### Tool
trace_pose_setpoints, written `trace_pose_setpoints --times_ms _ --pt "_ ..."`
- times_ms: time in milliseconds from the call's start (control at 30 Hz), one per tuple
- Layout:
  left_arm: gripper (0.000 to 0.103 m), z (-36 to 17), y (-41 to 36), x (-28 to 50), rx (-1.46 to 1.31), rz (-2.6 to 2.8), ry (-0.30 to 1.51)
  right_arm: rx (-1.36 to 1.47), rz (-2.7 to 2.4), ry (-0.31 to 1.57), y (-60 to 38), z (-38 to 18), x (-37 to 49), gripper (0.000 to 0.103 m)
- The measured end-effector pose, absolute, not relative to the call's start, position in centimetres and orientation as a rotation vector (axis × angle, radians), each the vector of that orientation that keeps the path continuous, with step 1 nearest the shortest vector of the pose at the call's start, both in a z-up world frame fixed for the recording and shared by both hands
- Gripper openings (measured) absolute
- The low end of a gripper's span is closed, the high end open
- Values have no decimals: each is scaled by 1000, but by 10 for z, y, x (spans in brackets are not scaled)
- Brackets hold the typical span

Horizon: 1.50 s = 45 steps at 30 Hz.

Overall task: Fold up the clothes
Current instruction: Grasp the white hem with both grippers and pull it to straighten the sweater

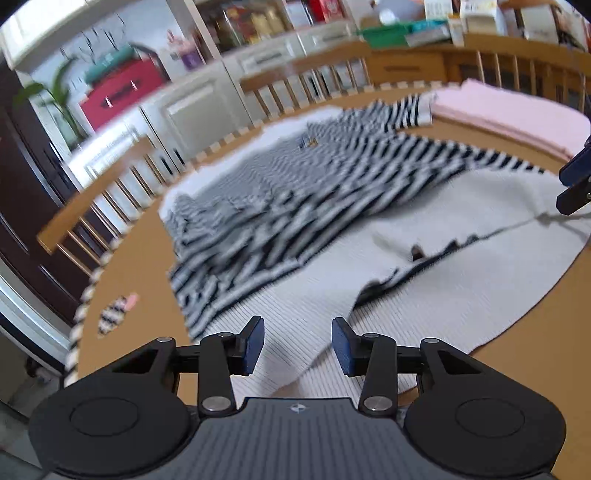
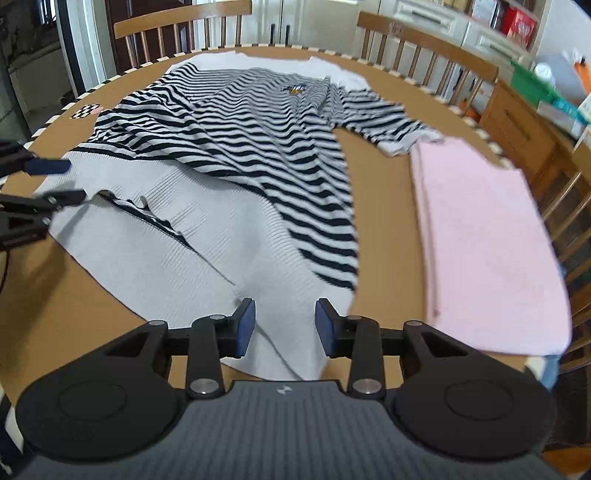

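A black-and-white striped shirt point(image 1: 295, 195) point(image 2: 258, 140) lies spread over a white ribbed garment point(image 1: 461, 236) point(image 2: 177, 243) with dark trim on the brown table point(image 1: 147, 258) point(image 2: 74, 314). My left gripper point(image 1: 298, 341) point(image 2: 61, 181) hovers open over the near edge of the white garment, nothing between its blue pads. My right gripper point(image 2: 284, 326) point(image 1: 572, 184) is open too, above the white garment's near corner, with no cloth pinched. A folded pink cloth point(image 1: 517, 114) point(image 2: 487, 240) lies to the right.
Wooden chairs point(image 1: 306, 77) point(image 2: 184, 26) ring the far side of the table. White cabinets point(image 1: 192, 110) and cluttered shelves stand behind. A small checkered marker point(image 1: 114, 314) point(image 2: 85, 110) sits near the table's left edge.
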<state>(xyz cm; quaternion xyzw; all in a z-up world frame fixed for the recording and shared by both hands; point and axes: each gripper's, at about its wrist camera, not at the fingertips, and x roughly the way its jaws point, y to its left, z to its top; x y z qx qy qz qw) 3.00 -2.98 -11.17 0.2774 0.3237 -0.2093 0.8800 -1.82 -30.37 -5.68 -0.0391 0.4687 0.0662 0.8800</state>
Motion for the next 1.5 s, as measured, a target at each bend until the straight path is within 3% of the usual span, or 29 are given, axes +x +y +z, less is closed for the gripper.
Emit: trace_pose_setpoints --times_ms 33,67,100,200,467,933,1167,1267,1333,1367,1500 --pt "43 -112 -29 31 561 -437 675 -67 139 985 -304 -59 -16 31" --pt "36 -113 -28 32 546 -442 686 -55 138 994 -304 -62 -14 28" --pt "23 -112 -26 34 523 -448 703 -45 133 996 -305 -64 -13 15" --pt "7 -109 -20 38 454 -454 737 11 125 986 -311 -63 -11 5" --pt "5 -84 19 39 199 -435 844 77 193 940 -323 -27 -23 5" --pt "3 -58 99 -11 1 -311 975 85 348 1096 -324 -24 -52 1" --pt "4 -61 107 -24 -38 -267 988 125 335 1110 -318 -38 -58 4" --pt "4 -63 119 -24 -162 -230 1018 263 212 1090 -339 -41 -50 13" --pt "4 -60 124 -27 -151 -207 1008 354 140 1066 -353 -44 -46 37" --pt "4 -60 127 -28 -147 -197 1009 391 121 1065 -356 -47 -45 40" --pt "4 -65 141 -31 -200 -143 1032 396 145 1109 -343 -65 -38 30"
